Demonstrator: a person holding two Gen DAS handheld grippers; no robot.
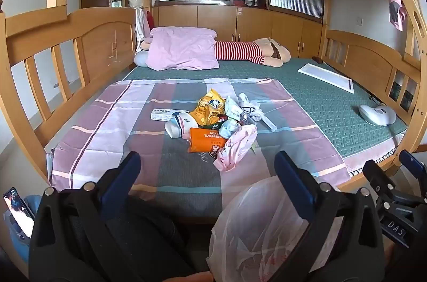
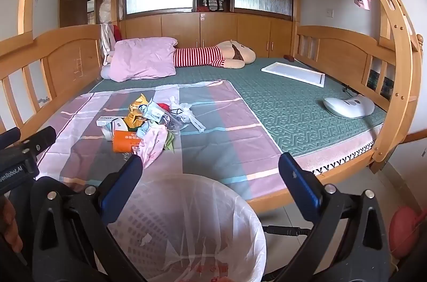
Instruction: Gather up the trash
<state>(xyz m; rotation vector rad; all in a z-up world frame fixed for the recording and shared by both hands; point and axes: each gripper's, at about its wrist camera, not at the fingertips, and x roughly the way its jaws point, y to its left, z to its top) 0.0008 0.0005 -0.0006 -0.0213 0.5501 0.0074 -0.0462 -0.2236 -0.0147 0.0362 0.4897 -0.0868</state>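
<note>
Nothing is collected yet: the trash pile (image 1: pixel 216 124) sits on the bed beyond the lined bin (image 2: pixel 186 228), while left gripper (image 1: pixel 208 170) and right gripper (image 2: pixel 210 172) hang spread, empty.

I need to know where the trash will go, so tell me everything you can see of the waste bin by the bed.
The waste bin is a round, pale pink plastic basket whose wall is perforated with small rectangular slots. A thin, translucent white bag lines it, draped loosely over the rim, with red print low on the front. It stands upright and open-mouthed below the near edge of the bed, under the open right gripper. Inside, only a small white scrap shows.
</note>
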